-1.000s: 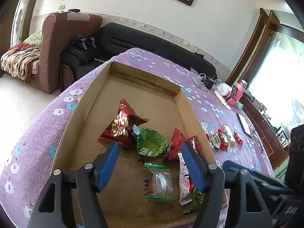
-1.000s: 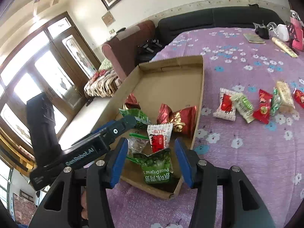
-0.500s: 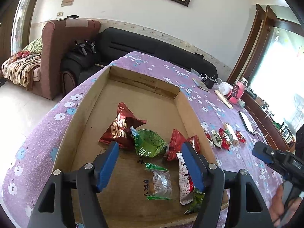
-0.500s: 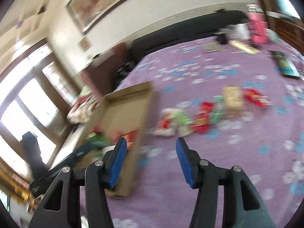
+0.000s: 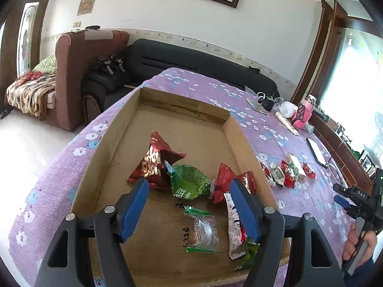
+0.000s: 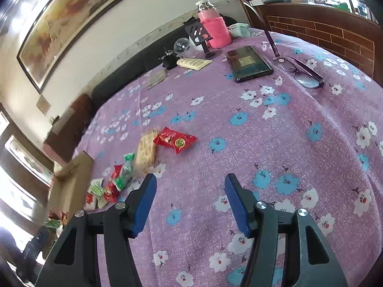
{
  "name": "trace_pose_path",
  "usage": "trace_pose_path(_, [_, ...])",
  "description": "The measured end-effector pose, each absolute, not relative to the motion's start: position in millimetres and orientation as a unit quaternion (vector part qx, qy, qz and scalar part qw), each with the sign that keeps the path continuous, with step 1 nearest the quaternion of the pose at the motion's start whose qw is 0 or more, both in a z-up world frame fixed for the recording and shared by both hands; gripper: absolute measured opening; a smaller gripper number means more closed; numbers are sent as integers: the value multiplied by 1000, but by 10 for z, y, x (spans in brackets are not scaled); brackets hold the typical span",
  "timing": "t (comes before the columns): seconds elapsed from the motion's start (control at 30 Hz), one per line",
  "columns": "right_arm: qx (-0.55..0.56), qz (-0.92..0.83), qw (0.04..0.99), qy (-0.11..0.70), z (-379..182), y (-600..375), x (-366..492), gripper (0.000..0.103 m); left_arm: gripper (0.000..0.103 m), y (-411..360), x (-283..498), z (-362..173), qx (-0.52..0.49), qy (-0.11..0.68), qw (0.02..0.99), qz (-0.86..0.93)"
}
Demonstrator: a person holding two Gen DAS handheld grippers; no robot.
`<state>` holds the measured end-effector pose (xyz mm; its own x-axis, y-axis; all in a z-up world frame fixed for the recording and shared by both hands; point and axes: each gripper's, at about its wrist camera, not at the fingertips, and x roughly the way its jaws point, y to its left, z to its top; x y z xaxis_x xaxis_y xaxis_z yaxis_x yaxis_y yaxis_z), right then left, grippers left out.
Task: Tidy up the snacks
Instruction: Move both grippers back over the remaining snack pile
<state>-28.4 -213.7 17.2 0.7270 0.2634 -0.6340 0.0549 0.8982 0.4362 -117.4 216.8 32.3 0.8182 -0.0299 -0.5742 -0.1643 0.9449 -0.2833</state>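
Observation:
A shallow cardboard box (image 5: 112, 129) lies on the purple flowered tablecloth and holds several snack packets: a dark red bag (image 5: 155, 162), a green bag (image 5: 189, 184), a clear wrapped cake (image 5: 203, 229). My left gripper (image 5: 189, 205) hovers open and empty over the box's near end. A row of loose snacks (image 5: 284, 171) lies right of the box. In the right wrist view these show as a red packet (image 6: 176, 141), a beige bar (image 6: 146, 151) and small packets (image 6: 107, 186) beside the box (image 6: 69, 184). My right gripper (image 6: 190, 199) is open and empty above bare cloth.
At the table's far end stand a pink bottle (image 6: 214, 27), a dark phone (image 6: 249, 63), glasses (image 6: 299, 73), a phone stand (image 6: 199, 37) and a cream tube (image 6: 194, 63). A black sofa (image 5: 191, 62) and brown armchair (image 5: 79, 71) stand behind the table.
My right gripper has swung away from the box to the right, over the open tablecloth, and now faces the far end. My left gripper has stayed over the box.

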Motion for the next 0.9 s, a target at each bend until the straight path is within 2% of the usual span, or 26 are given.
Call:
trace_pose_path(0.37, [219, 89, 910, 342, 223, -2099, -335, 59, 76, 1692, -1128, 787, -132, 297, 946, -2])
trace_pose_path(0.73, [221, 106, 910, 334, 235, -2093, -339, 60, 75, 722, -305, 706, -110, 405, 905, -67])
trace_pose_path(0.8, [226, 114, 910, 329, 237, -2107, -354, 60, 71, 535, -87, 642, -95, 423, 898, -72])
trace_pose_path(0.9, [232, 120, 910, 322, 241, -2126, -372, 60, 57, 335, 180, 497, -73, 453, 886, -68])
